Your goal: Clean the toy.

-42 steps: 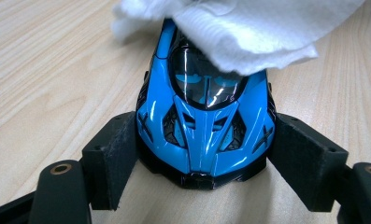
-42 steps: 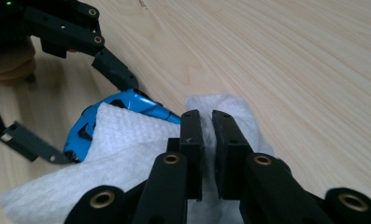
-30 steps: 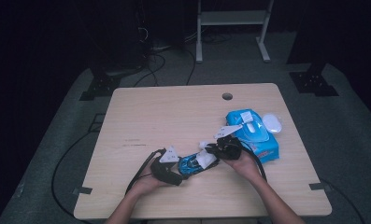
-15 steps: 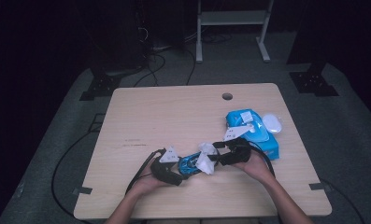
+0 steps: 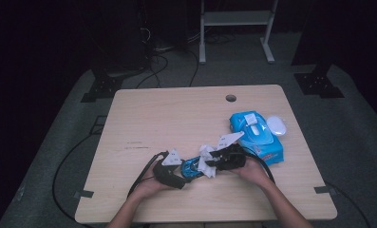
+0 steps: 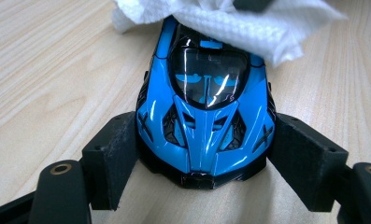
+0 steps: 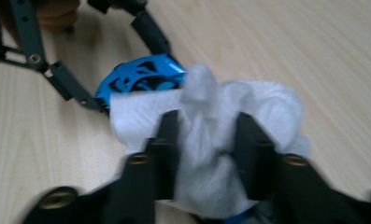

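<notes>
Both my forearms come up from the bottom edge onto the pale wood-grain table [image 5: 176,118], hands low at lower centre. My left gripper [image 6: 204,154] clamps the glossy blue toy car [image 6: 204,116] by its flanks, nose toward the camera. My right gripper [image 7: 206,140], jaws just closing, pinches a crumpled white wipe [image 7: 211,140] draped over the car's far end.

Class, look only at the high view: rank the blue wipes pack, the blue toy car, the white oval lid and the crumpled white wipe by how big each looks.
1. Blue wipes pack
2. Crumpled white wipe
3. Blue toy car, partly covered, and white oval lid look alike.
</notes>
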Demonstrator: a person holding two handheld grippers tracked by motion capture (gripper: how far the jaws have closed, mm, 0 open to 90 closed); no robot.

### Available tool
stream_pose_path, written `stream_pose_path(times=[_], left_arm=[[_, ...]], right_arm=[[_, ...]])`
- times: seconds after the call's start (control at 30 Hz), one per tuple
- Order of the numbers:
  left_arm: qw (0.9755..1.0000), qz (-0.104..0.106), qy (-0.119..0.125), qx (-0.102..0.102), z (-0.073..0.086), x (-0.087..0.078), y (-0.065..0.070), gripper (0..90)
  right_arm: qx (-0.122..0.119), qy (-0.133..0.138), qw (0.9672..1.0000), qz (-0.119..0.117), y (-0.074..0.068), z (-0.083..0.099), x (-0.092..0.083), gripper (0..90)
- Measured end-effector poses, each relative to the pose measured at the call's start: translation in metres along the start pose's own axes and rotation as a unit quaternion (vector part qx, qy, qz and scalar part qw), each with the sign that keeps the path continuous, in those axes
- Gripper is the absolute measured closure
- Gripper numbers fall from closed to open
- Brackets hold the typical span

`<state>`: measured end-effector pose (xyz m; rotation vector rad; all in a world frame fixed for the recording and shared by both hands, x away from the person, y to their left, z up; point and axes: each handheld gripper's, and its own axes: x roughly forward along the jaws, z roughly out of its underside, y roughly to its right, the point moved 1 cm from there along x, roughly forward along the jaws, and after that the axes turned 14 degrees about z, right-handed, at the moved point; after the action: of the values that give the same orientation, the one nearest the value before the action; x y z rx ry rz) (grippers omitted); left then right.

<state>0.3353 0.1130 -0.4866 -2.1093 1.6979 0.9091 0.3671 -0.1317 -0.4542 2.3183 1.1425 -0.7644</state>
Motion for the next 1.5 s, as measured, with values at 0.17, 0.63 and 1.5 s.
stream_pose_path(times=[0.17, 0.63, 1.5], left_arm=[[1.0, 0.0, 0.001, -0.001, 0.0, 0.0, 0.0, 25.1], [1.0, 0.002, 0.002, -0.003, 0.0, 0.0, -0.001, 25.1], [0.9998, 0.015, -0.004, -0.009, 0.001, 0.001, -0.003, 25.1]], right_arm=[[0.01, -0.004, 0.9999, 0.011, 0.004, 0.0, 0.0, 79.7], [0.034, -0.029, 0.9973, 0.058, 0.016, 0.02, -0.028, 82.0], [0.071, -0.028, 0.9946, 0.071, 0.019, 0.004, -0.006, 82.3]])
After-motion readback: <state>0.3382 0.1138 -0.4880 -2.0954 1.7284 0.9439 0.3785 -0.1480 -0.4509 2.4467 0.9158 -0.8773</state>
